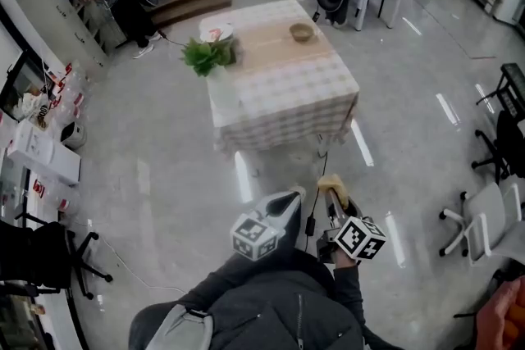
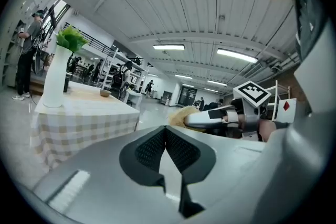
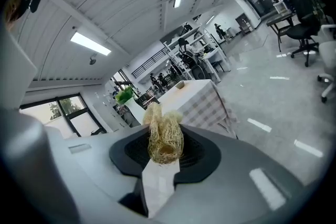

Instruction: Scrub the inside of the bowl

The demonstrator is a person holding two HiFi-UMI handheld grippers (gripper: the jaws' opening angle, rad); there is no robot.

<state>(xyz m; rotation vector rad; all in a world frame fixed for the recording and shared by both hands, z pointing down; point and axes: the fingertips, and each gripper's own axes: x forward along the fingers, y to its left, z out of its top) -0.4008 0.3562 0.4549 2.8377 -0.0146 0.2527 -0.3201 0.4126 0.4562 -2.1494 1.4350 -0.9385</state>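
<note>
Scrubbing not started — bowl (image 1: pixel 301 32) sits on the far counter (image 1: pixel 283 98), well apart from both grippers. Right gripper (image 3: pixel 164 159) jaws pinch a loofah scrubber (image 3: pixel 164 136); left gripper (image 2: pixel 167 140) jaws pressed together, empty. All left — approach, steady bowl, scrub.

Open floor (image 1: pixel 164 201) reaches the table (image 1: pixel 279 94); plant (image 1: pixel 209 56) stands left of bowl (image 1: pixel 301 32).
</note>
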